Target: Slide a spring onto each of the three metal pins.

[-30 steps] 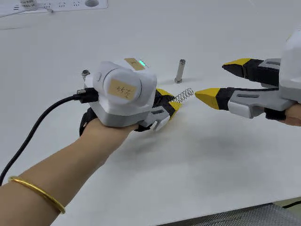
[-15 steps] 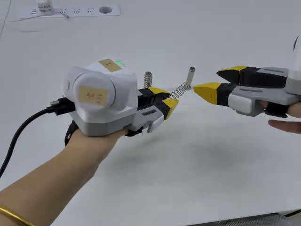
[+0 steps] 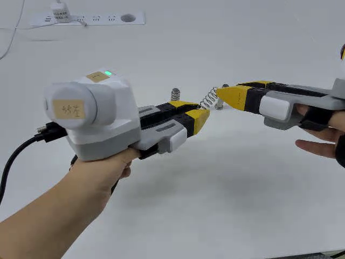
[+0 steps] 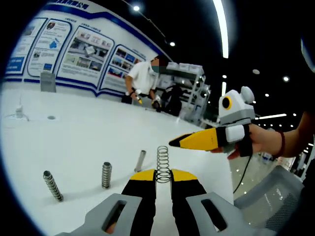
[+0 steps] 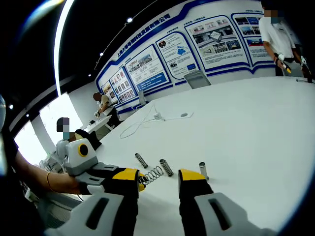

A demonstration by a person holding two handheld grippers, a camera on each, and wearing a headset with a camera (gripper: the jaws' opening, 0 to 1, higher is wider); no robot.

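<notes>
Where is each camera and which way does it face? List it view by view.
Head view: on the headset, looking down at the workbench; both hands show, left claw holding the spring, right claw opposite.
Left gripper view: on the left claw, facing along its shut jaws toward the right claw.
Right gripper view: on the right claw, facing back between its open jaws.
Shared: all three show the spring.

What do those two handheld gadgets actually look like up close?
The left gripper and right gripper both have pale grey plastic bodies and black jaws ending in pointed yellow tips. The left one carries a tan handwritten label on its rounded housing, a small green light on top, and a thick black cable plugged into its back.
</notes>
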